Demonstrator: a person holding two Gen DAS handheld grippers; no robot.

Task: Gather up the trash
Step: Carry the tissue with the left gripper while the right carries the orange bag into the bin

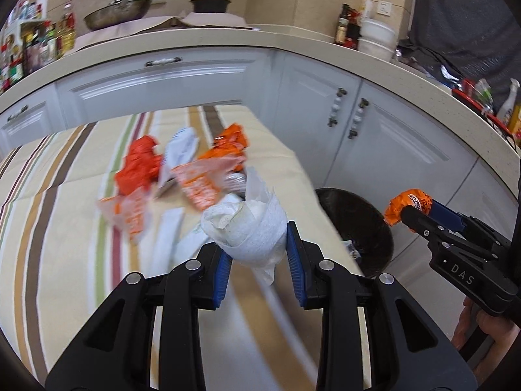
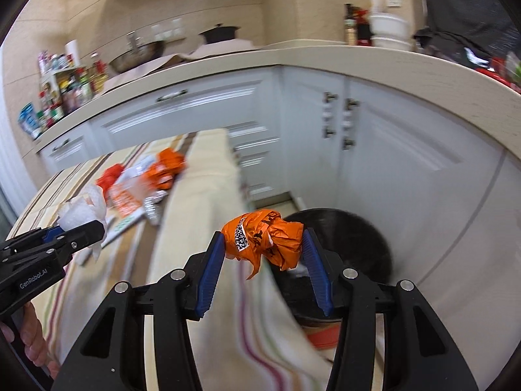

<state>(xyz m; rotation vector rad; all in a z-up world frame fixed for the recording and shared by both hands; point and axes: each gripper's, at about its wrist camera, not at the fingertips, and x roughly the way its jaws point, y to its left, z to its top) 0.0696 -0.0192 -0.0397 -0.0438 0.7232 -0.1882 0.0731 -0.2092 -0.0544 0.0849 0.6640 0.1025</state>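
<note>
Take the dark round trash bin [image 2: 355, 238] on the floor as your landmark, standing against the white cabinet doors [image 2: 407, 163] just off the right edge of the striped tablecloth [image 1: 65, 195]. Farthest from the bin, on the cloth, lies the heap you have left: a crumpled red-orange wrapper [image 1: 138, 166], a white paper piece [image 1: 180, 150] beside it, clear plastic bags with orange print [image 1: 195, 185], another orange wrapper [image 1: 229, 143] at the far side, and flat white paper strips [image 1: 166, 238] nearer to you. A crushed silver foil piece [image 2: 153, 207] sits on the bin side of that heap. Closer to the bin, your left gripper [image 1: 260, 247] hangs over the cloth, its blue pads pinching a wad of white paper towel [image 1: 247, 228], which bulges up past the fingertips and trails a loose flap below. In the right wrist view you can see that same gripper from the side, with your hand [image 2: 29, 342] on its handle. Nearest the bin, your right gripper [image 2: 263, 244] pinches a balled orange wrapper [image 2: 263, 239] with black print and a code patch, held in the air just at the bin's near rim, beyond the edge of the cloth. Some scraps already lie inside the bin, too blurred to name. Behind the bin, the beige countertop [image 2: 325, 62] curves around above the cabinets.
</note>
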